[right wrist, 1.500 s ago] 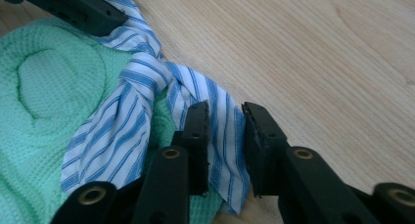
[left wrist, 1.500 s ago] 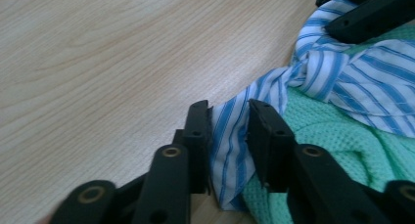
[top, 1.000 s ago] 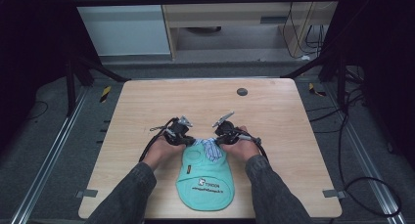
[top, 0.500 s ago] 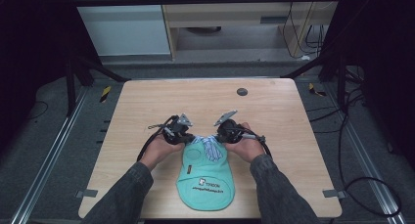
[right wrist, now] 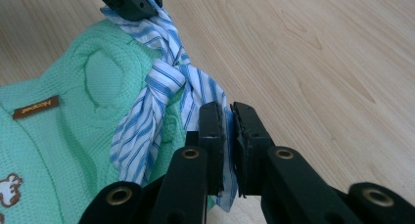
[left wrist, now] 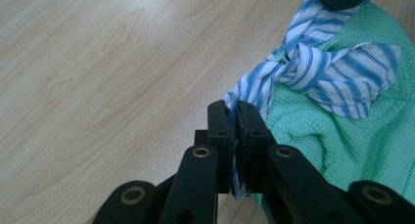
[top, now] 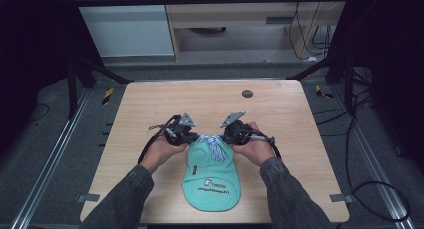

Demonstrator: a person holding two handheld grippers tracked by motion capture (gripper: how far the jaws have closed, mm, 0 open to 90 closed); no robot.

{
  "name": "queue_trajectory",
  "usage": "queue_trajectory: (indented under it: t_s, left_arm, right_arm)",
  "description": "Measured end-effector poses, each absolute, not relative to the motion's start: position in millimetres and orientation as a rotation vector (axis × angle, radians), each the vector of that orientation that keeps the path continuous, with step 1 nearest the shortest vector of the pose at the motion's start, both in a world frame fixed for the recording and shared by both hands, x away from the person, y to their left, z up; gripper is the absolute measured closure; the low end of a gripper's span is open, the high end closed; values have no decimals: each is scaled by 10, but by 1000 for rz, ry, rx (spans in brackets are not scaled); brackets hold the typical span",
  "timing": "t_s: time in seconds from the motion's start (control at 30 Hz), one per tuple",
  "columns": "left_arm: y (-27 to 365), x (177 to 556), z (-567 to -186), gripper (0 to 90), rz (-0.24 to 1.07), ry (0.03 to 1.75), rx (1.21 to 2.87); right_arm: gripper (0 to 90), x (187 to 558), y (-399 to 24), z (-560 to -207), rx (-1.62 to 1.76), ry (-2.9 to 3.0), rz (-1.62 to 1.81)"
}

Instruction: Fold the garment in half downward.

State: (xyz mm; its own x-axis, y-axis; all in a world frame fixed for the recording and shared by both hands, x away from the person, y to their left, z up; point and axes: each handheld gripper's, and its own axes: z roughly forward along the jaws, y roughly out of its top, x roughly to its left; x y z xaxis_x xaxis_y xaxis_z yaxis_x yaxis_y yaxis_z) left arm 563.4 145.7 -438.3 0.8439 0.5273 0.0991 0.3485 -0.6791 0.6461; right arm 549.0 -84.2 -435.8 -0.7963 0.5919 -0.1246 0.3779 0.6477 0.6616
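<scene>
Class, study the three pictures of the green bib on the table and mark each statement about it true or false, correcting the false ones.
1. The left tongs are shut on the striped tie. True.
2. The right tongs stand wide open. False: they are shut on the striped tie too.
3. The tie's two ends are knotted together. True.
4. The green bib is plain. False: it bears a small printed picture and a brown label.
5. The table is metal. False: it is light wood.

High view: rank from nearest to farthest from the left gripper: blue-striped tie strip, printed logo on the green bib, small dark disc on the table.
1. Blue-striped tie strip, clamped in the left gripper.
2. Printed logo, low on the green bib.
3. Small dark disc, far edge, right of centre.
</scene>
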Motion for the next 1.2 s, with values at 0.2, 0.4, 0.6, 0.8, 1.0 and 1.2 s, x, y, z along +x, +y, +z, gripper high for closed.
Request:
queue_trajectory:
  t_s: [0.2, 0.4, 0.6, 0.8, 1.0, 1.2]
  left_arm:
    - [1442, 5617, -4299, 862, 407, 623, 2356]
    - [1420, 5565, -4209, 862, 455, 607, 2334]
    - [1394, 5554, -4182, 862, 473, 591, 2327]
    - [1378, 5552, -4178, 862, 488, 573, 2331]
    - [1390, 5543, -4177, 862, 496, 572, 2338]
    - [1409, 5536, -4158, 862, 504, 576, 2332]
  right_arm:
    - [832, 5480, -879, -4291, 761, 2512, 930]
    - [832, 5431, -906, -4202, 737, 2481, 938]
    - [833, 5422, -938, -4161, 718, 2468, 934]
    - [833, 5431, -953, -4170, 692, 2463, 925]
    - [833, 5442, -937, -4184, 686, 2466, 917]
    - [833, 5452, -909, -4154, 666, 2465, 905]
